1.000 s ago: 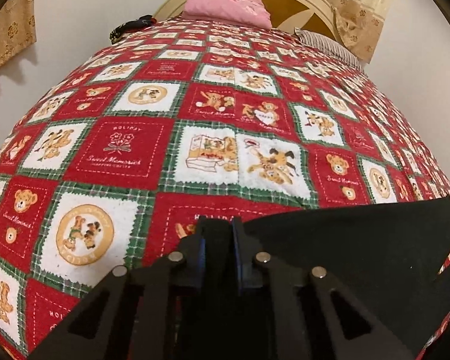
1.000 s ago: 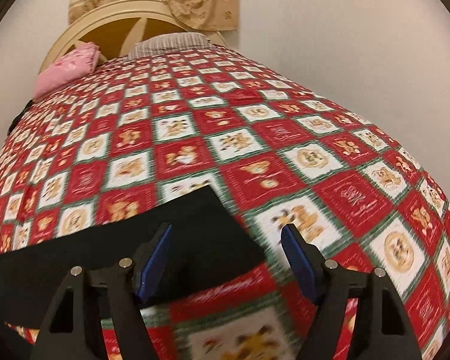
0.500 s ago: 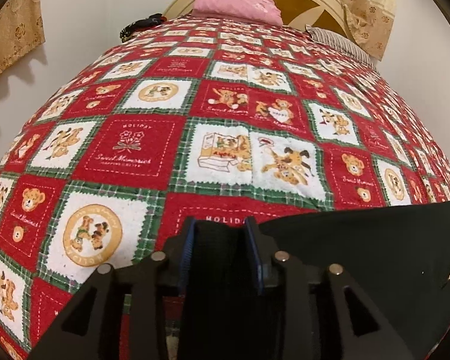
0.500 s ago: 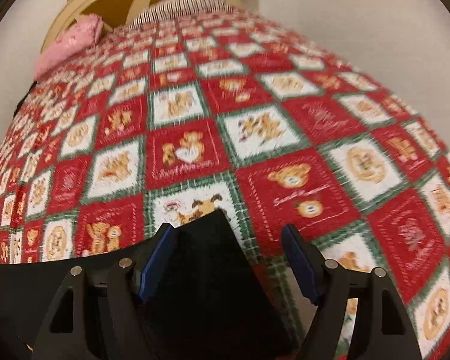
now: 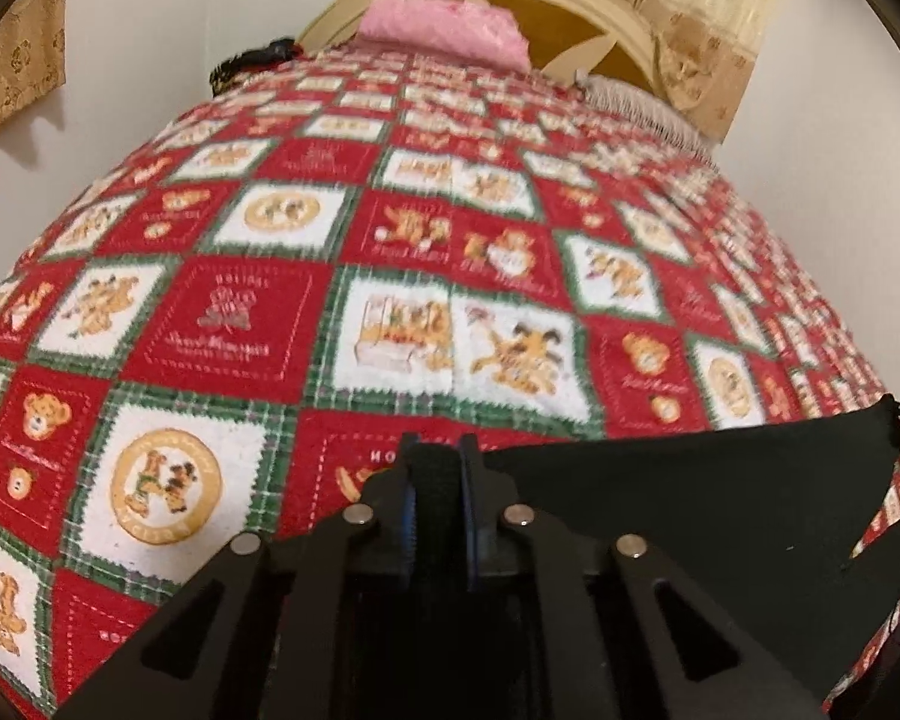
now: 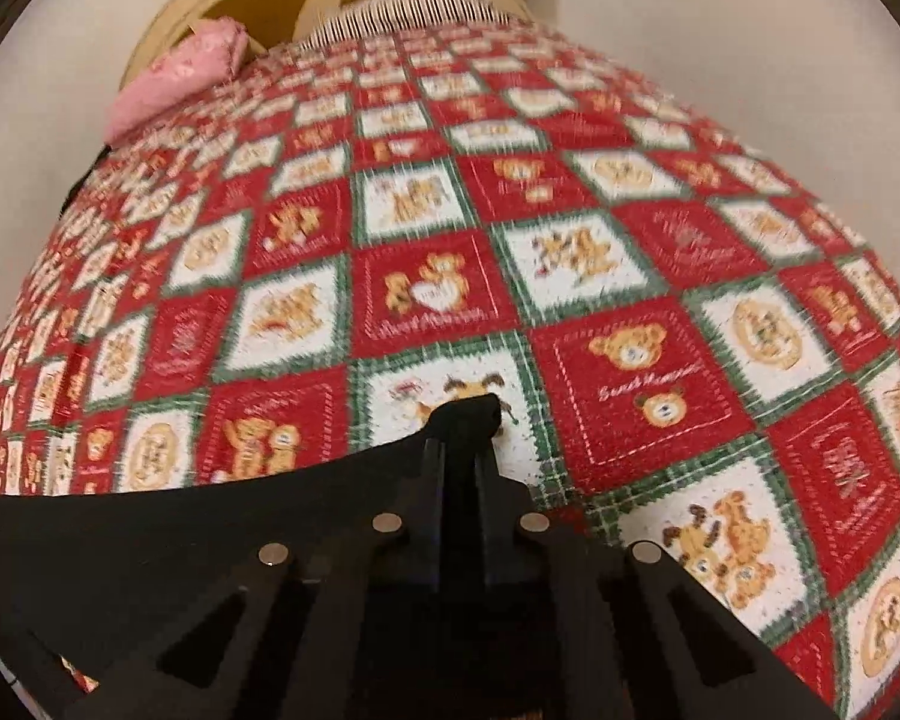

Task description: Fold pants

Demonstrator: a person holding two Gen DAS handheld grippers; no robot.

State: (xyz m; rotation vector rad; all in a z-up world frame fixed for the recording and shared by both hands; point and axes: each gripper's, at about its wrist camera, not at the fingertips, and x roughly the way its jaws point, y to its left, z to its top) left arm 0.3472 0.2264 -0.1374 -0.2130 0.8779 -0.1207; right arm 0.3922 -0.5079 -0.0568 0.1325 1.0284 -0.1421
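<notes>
1. While black pants [image 5: 690, 498] stretch over the patchwork quilt [image 5: 234, 324], the left gripper [image 5: 438, 480] clamps one end.
2. Only the right wrist view shows the right gripper [image 6: 459, 450] clenched on a corner of the pants [image 6: 150, 540].

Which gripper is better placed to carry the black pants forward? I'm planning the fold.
Neither alone: left gripper and right gripper are each shut on the black fabric pants, over the red patchwork quilt.
</notes>
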